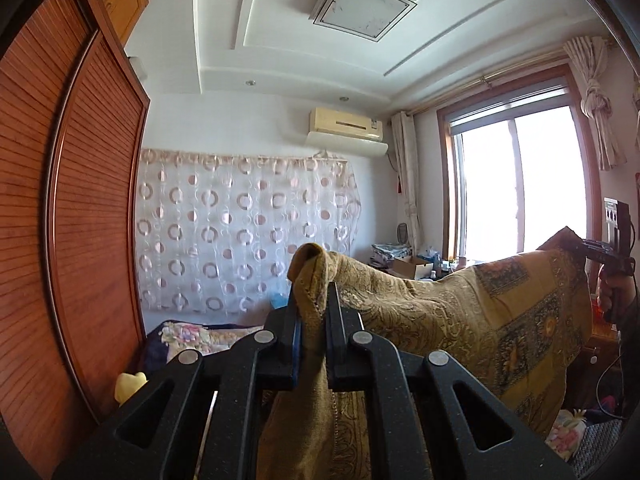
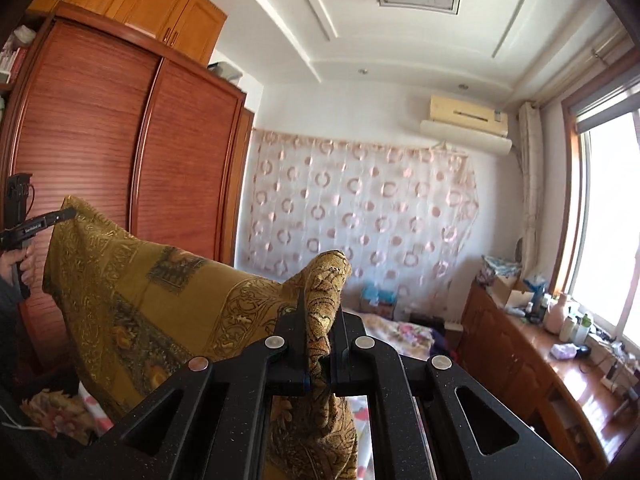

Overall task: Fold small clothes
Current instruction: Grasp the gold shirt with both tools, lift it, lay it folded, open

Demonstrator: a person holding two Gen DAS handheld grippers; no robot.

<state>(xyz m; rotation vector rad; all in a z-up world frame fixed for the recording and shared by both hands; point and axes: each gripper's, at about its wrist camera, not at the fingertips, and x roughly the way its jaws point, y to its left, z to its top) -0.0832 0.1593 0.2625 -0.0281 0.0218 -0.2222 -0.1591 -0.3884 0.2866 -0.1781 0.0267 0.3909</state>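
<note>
the left claw [image 1: 314, 300] is clamped on one corner of the gold cloth [image 1: 460, 312], and a bunch of the corner pokes up above its tips. the right claw [image 2: 320, 320] is clamped on another corner the same way. the cloth is up in the air, stretched between the two claws, and its top edge sags a little in the middle. the rest of it hangs down below both claws, over the bed [image 2: 400, 330] with the flower sheet

from the left view, the right claw [image 1: 596, 246] shows far off at the right side, pinching the cloth's far corner, with a hand [image 1: 610, 288] on its grip. from the right view, the left claw [image 2: 60, 216] shows far off at the left side, doing the same

the brown wardrobe [image 1: 80, 208] stands close on the left. a curtain [image 2: 360, 208] with rings hangs on the back wall, well apart from the cloth. the window [image 1: 520, 184] is on the right, and a long wooden desk [image 2: 532, 344] full of bottles runs under it. there is open air above the cloth and in front of it, up to the curtain
</note>
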